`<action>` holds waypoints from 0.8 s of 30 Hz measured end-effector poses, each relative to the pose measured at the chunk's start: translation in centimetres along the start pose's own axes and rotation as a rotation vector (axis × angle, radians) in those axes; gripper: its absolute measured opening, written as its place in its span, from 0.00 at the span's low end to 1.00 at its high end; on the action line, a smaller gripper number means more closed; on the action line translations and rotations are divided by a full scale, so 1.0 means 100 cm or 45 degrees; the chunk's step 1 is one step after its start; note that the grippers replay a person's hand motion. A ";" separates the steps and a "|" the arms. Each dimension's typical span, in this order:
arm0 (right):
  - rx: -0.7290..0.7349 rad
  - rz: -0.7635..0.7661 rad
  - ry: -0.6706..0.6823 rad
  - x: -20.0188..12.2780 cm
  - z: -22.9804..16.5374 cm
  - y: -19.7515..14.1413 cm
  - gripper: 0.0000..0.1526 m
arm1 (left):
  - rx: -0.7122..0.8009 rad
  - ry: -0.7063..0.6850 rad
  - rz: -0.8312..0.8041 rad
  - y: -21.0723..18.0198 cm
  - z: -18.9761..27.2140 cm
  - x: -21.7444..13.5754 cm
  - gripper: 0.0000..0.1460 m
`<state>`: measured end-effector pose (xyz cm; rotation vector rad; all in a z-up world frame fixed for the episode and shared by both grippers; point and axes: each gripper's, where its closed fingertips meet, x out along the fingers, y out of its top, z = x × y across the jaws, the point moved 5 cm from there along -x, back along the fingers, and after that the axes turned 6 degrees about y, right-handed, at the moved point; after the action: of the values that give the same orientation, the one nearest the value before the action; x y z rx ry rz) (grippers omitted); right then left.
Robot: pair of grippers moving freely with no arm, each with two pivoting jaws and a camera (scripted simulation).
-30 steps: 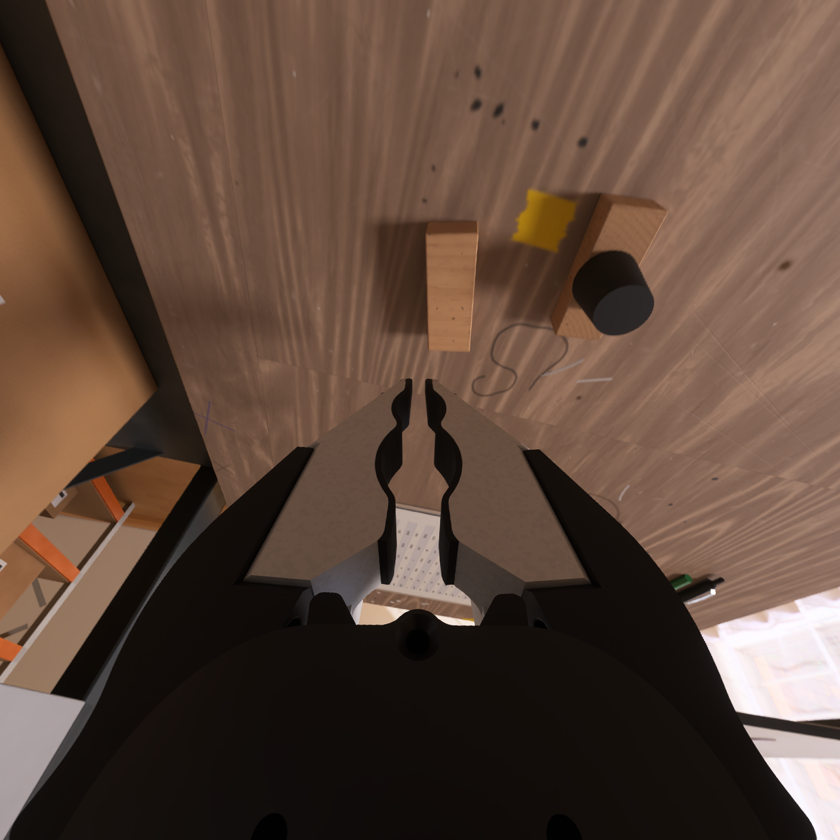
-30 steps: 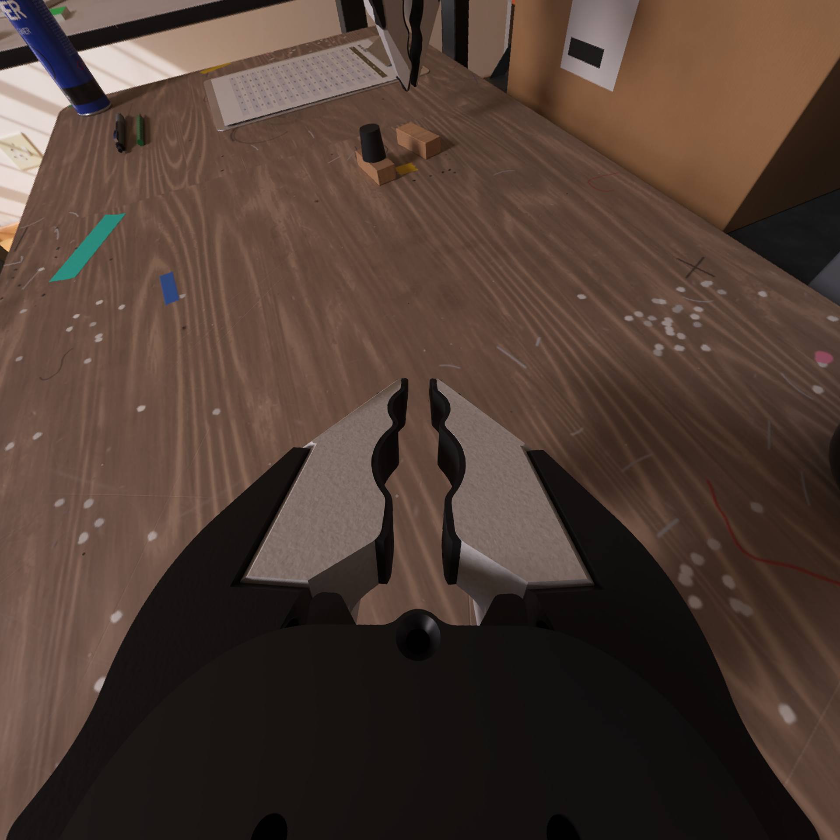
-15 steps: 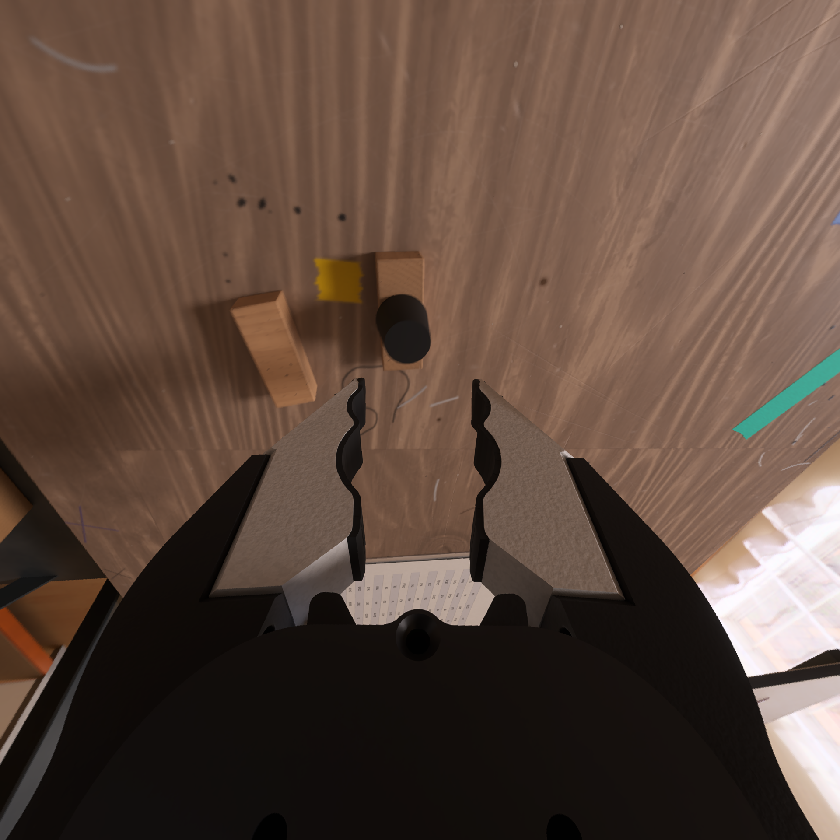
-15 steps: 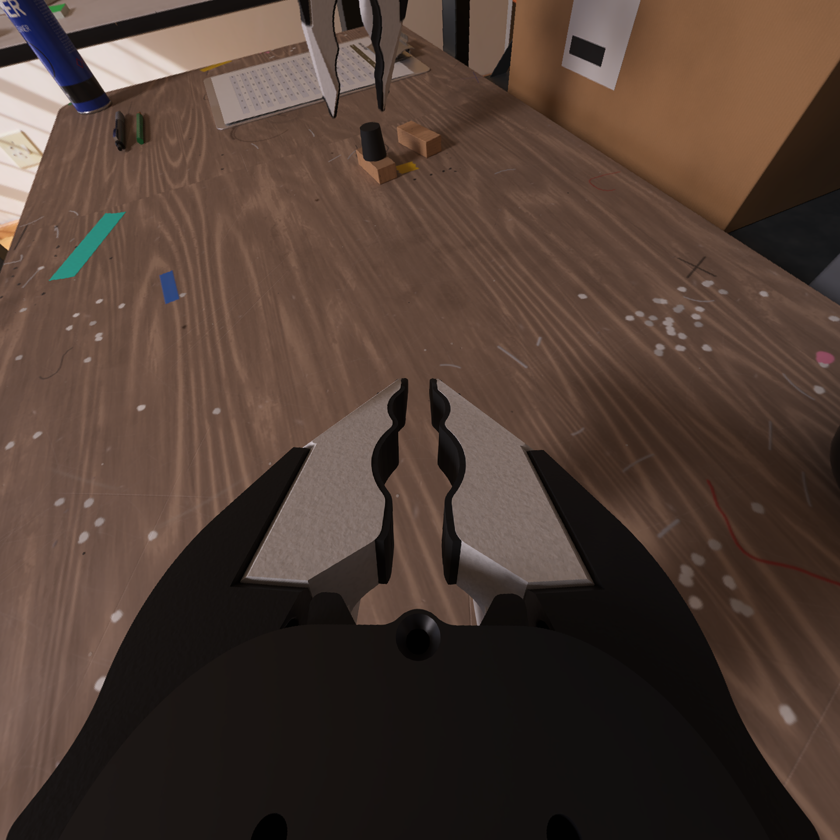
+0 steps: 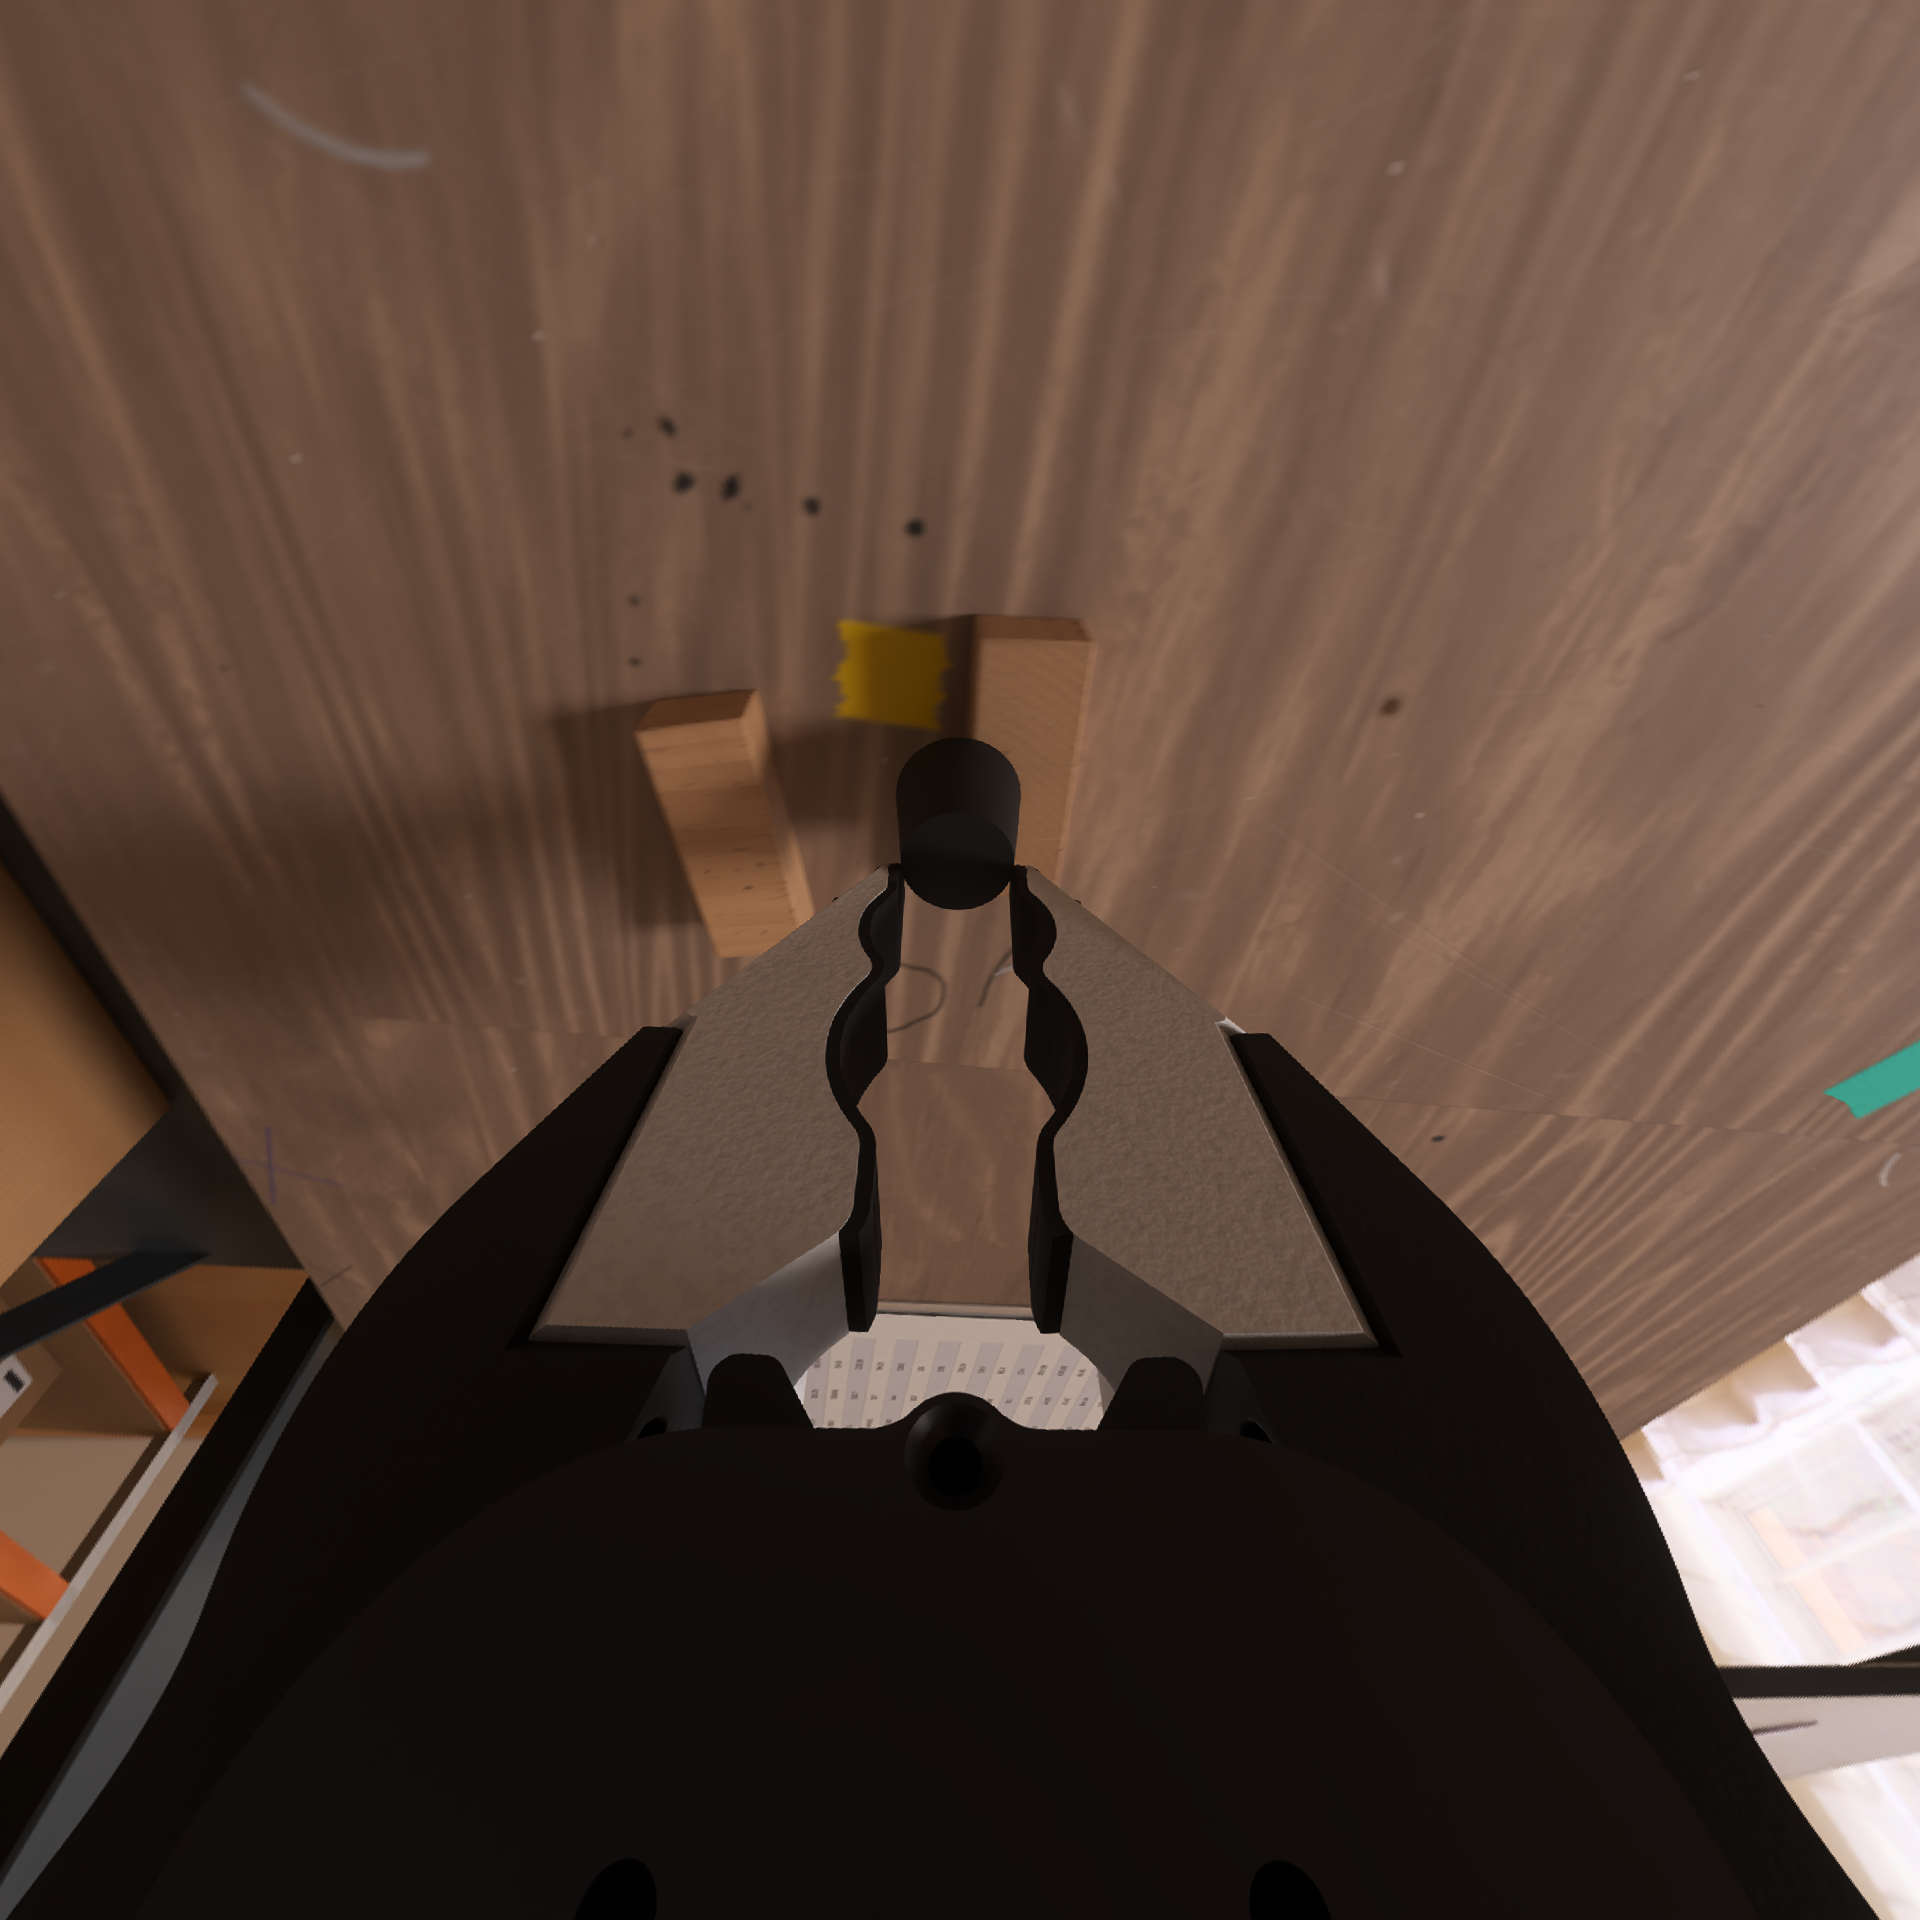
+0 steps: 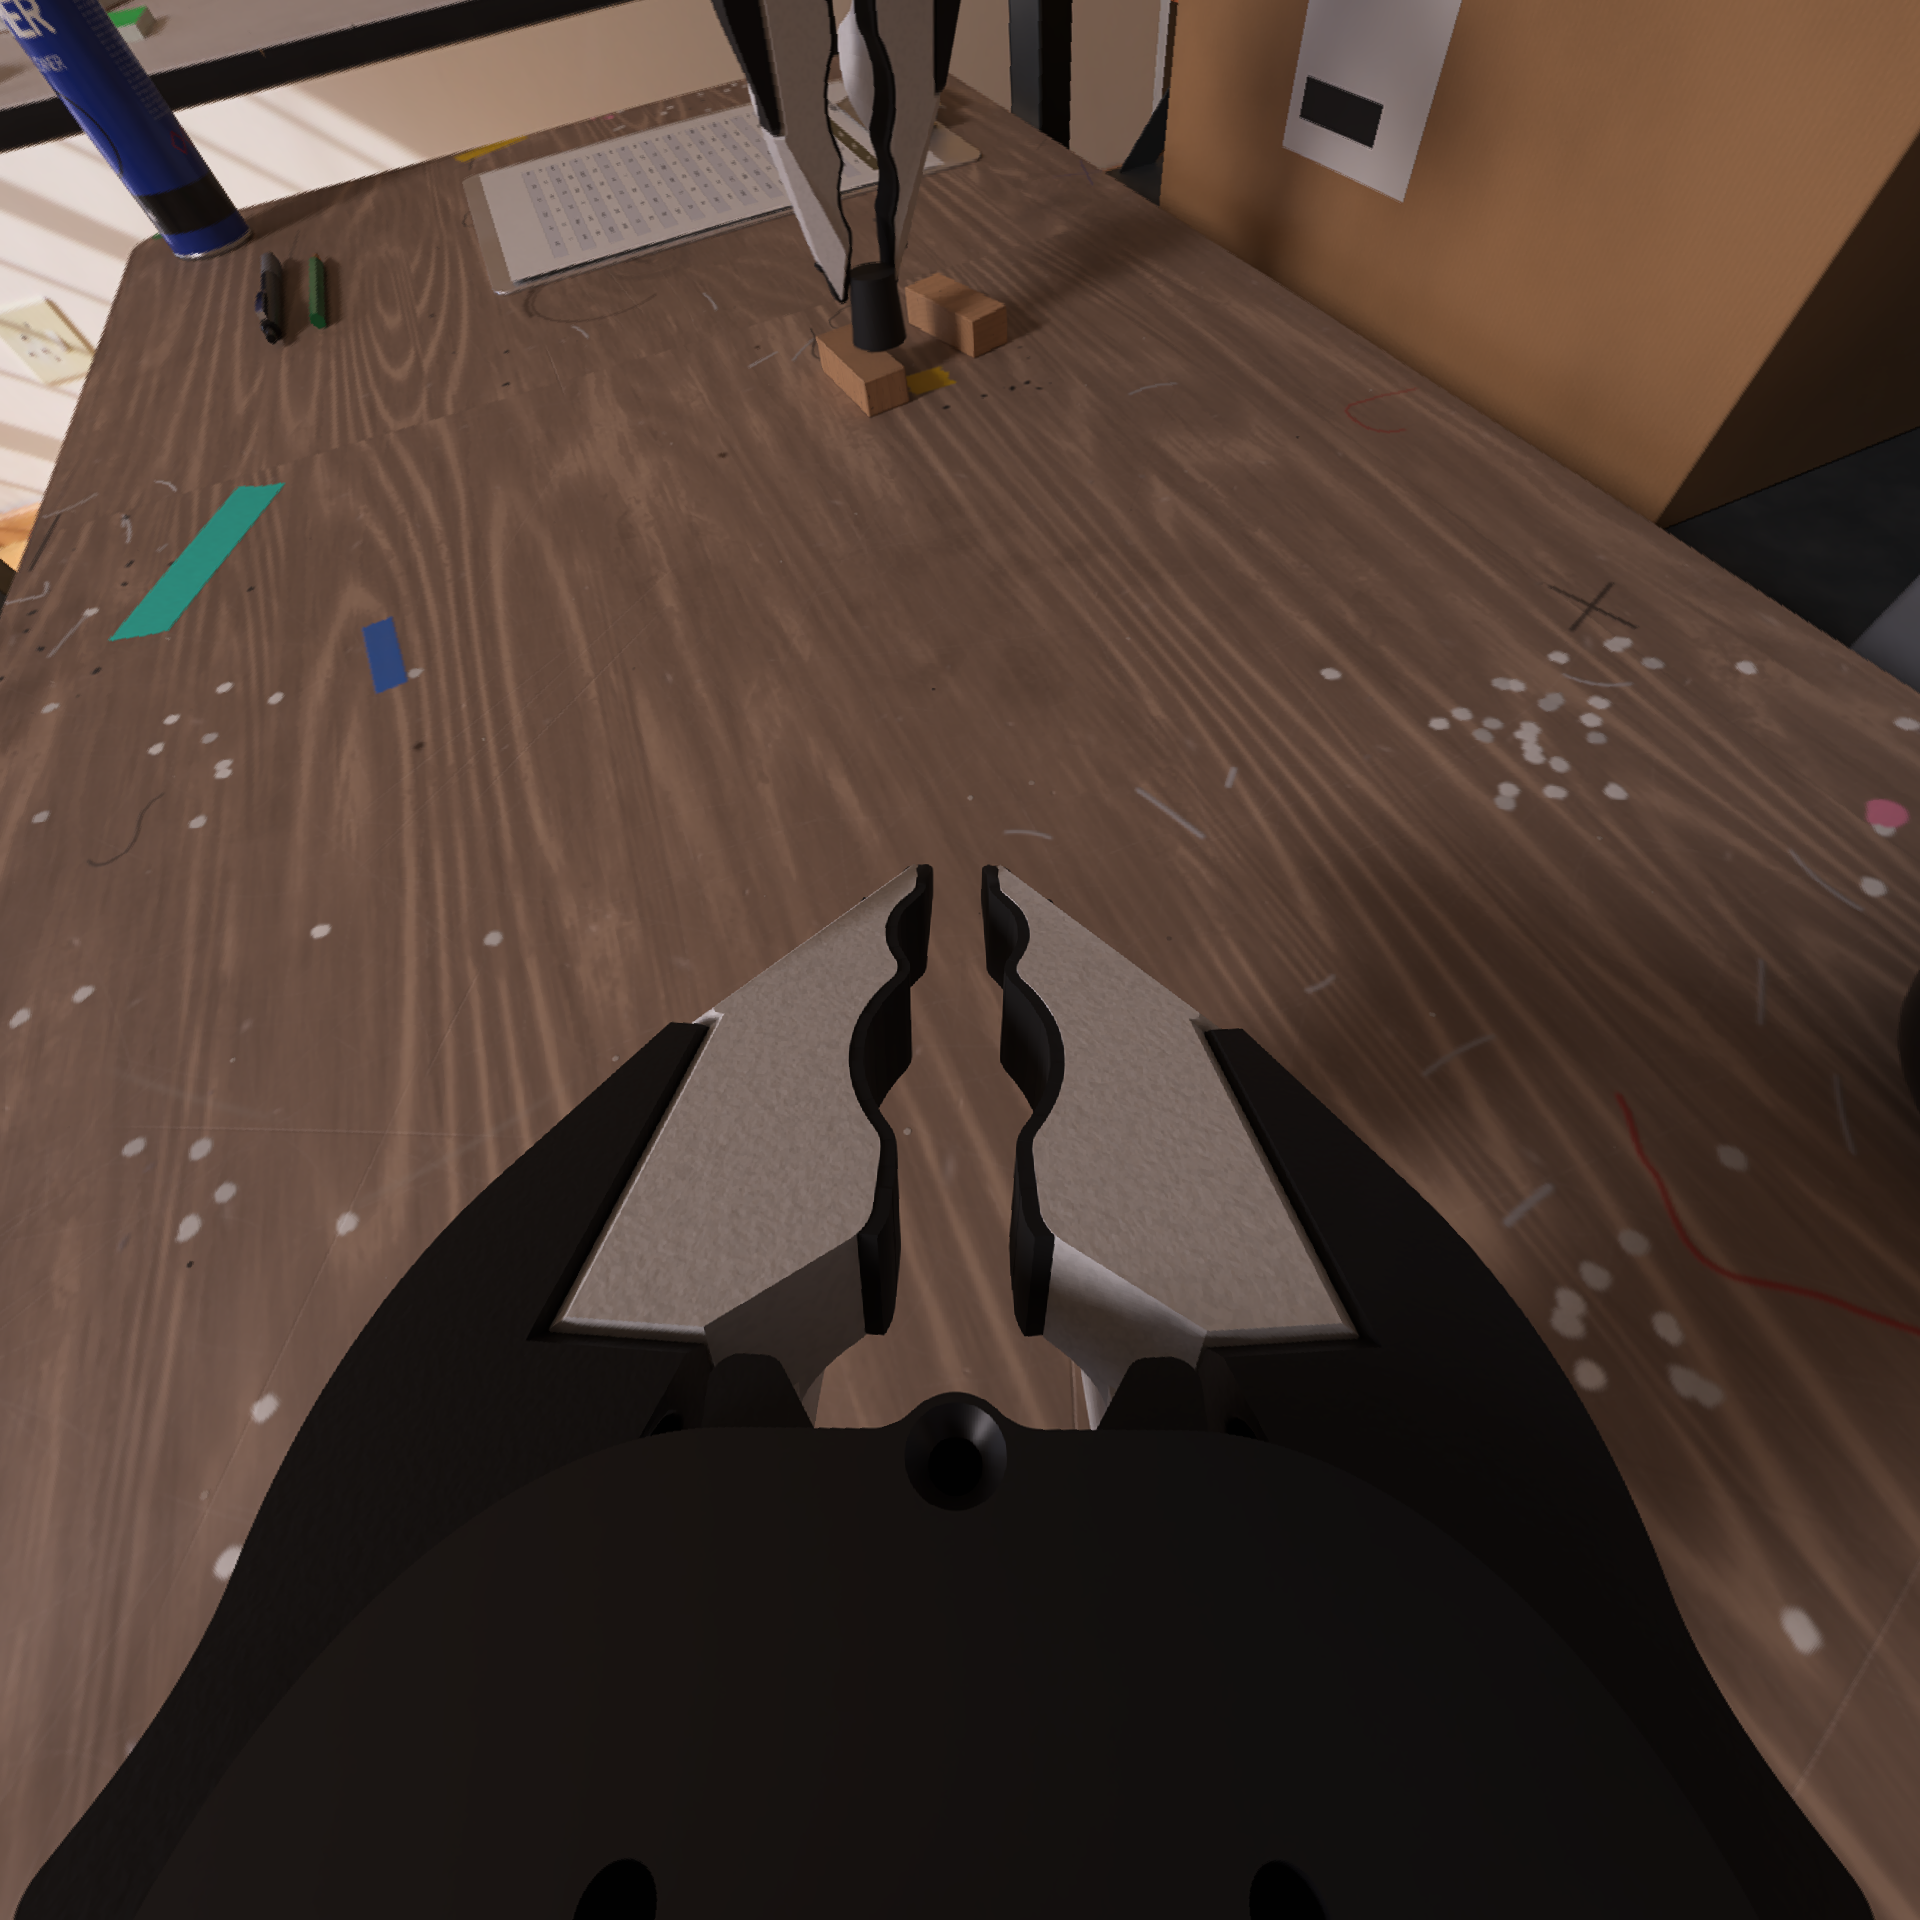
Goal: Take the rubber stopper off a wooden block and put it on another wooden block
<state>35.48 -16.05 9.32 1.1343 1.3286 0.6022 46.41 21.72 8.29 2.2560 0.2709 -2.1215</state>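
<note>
**Supervisor:** Where was the left gripper when you logged this?

**Operator:** I had the left gripper [image 5: 957, 883] pointing down over the wooden table [image 5: 1455, 416], its two fingertips pressed against either side of the black rubber stopper [image 5: 956, 821]. It was clamped on the stopper's upper end. From the right wrist camera I saw the same thing far off: the left gripper [image 6: 868, 272] hanging upright over the stopper [image 6: 876, 309].

**Supervisor:** And the stopper itself?

**Operator:** It stood upright at the near end of one wooden block [image 5: 1034, 717]. Whether it was touching that block or hung just clear of it, I could not tell from either camera.

**Supervisor:** The other block?

**Operator:** The second wooden block [image 5: 722, 821] lay bare on the table, just to the left of the first in the left wrist view, angled slightly. A scrap of yellow tape [image 5: 891, 673] sat between their far ends.

**Supervisor:** The right gripper?

**Operator:** I held the right gripper [image 6: 956, 881] well apart from all that, above the near part of the table, gripping nothing, with only a narrow gap between its jaws. Beyond it I saw a strip of green tape [image 6: 197, 561], a bit of blue tape [image 6: 385, 655], a white sheet [image 6: 665, 192] behind the blocks, a blue can [image 6: 125, 125] at the far corner and a cardboard box [image 6: 1558, 260] along the right edge.
</note>
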 end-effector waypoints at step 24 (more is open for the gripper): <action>0.002 -0.002 -0.001 0.000 0.000 0.000 0.06 | -0.005 -0.081 -0.100 -0.029 0.006 -0.007 0.28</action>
<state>35.50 -16.05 9.28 1.1344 1.3298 0.5997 45.33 24.36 9.27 2.2062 0.3667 -2.2235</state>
